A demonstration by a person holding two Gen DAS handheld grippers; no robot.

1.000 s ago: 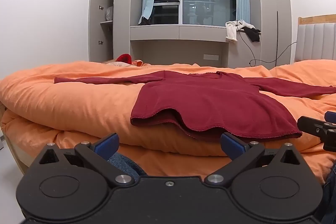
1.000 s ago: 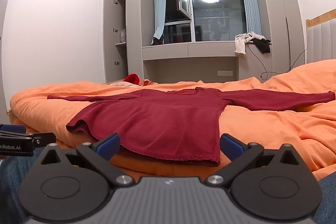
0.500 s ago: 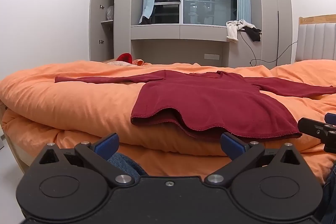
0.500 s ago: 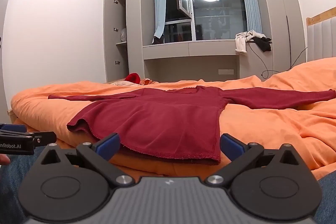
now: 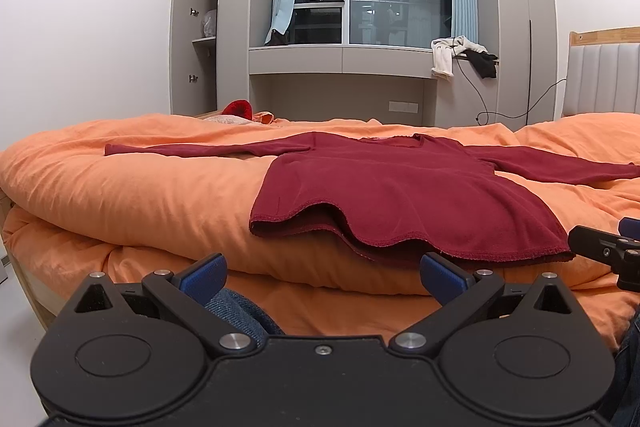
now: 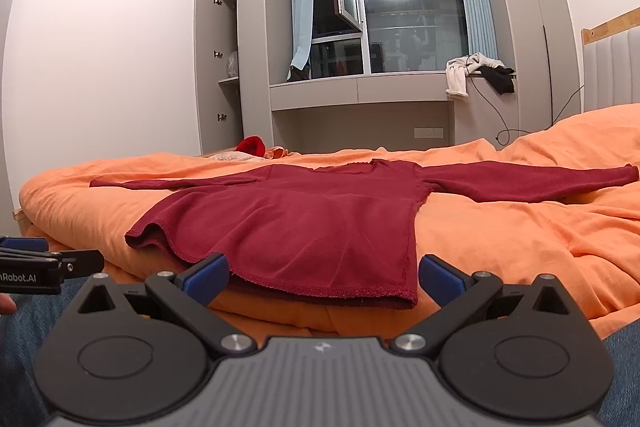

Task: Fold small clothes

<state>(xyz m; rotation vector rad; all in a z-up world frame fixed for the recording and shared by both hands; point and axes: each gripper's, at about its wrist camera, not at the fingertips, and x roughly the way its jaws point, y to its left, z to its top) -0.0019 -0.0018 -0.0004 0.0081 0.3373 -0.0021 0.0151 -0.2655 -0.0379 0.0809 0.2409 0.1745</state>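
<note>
A dark red long-sleeved top (image 5: 400,195) lies flat on the orange duvet (image 5: 140,187), sleeves spread left and right, hem toward me; it also shows in the right wrist view (image 6: 304,223). My left gripper (image 5: 322,273) is open and empty, just short of the hem, below the bed edge. My right gripper (image 6: 322,273) is open and empty, close in front of the hem's right corner. The right gripper's tip shows at the right edge of the left wrist view (image 5: 608,251); the left gripper shows at the left edge of the right wrist view (image 6: 44,265).
A padded headboard (image 5: 600,79) stands at the right. Red and pale clothes (image 5: 240,109) lie at the bed's far side. A grey cabinet with an open door (image 5: 196,27) and a window ledge with draped clothes (image 5: 460,55) stand behind. My jeans-clad legs (image 5: 236,311) are below the grippers.
Both grippers have crept slightly closer to the hem. The top has not moved and the jaws stay open.
</note>
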